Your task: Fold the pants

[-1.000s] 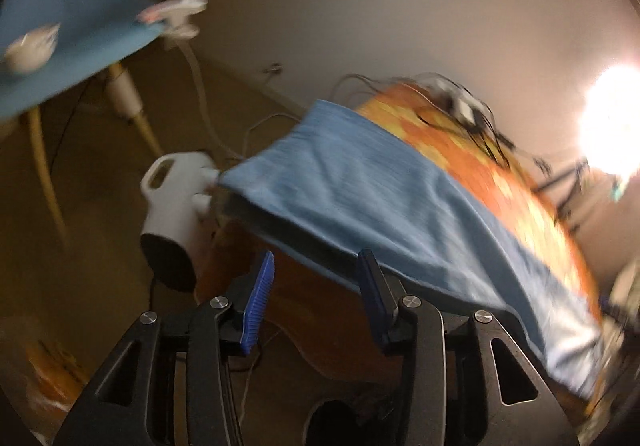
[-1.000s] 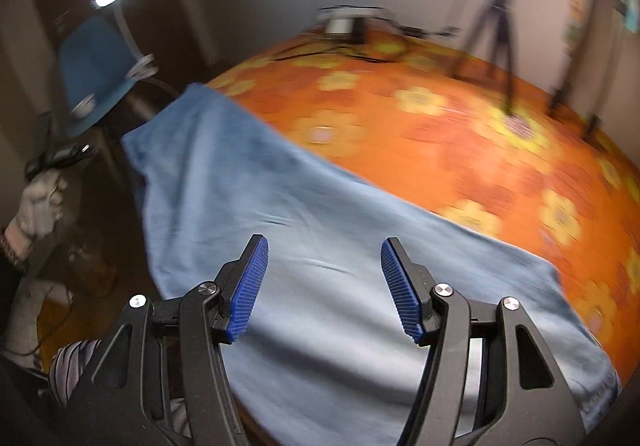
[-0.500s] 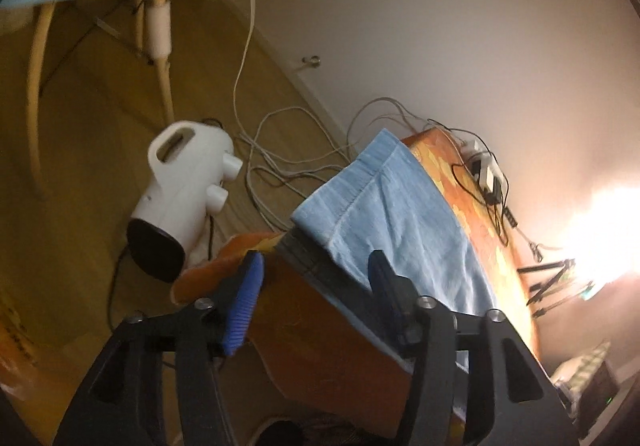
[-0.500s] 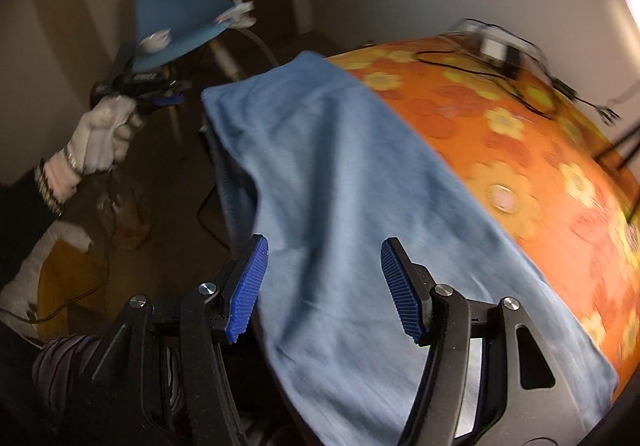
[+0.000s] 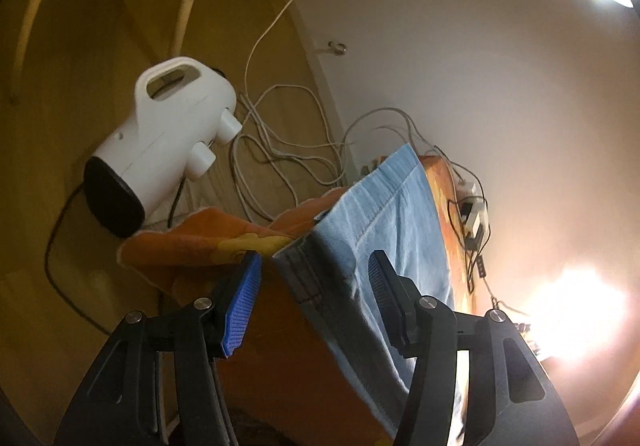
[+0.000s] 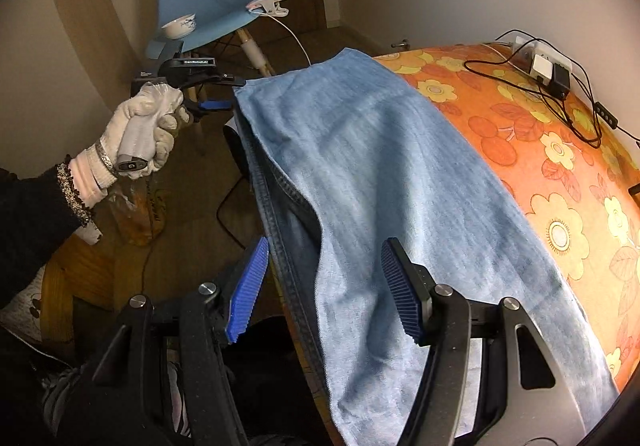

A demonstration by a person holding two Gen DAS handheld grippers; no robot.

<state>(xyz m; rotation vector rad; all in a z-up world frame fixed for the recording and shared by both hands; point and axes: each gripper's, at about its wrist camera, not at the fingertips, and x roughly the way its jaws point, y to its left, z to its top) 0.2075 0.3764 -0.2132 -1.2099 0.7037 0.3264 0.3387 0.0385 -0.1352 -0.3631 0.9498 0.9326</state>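
White lettering on the left tool (image 6: 218, 92) body reads roughly "GenRobot.AI"; its handle end bears a "G". Nothing else is legible.

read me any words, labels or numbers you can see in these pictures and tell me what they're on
"GenRobot.AI", as best it reads: small white letters on top of the black left gripper body, in the right wrist view.
A single round mark, perhaps "G", on the end of its grey handle: too small to be sure.
Dark lettering on the orange bag on the floor: blurred, unreadable.
Left wrist view: none.
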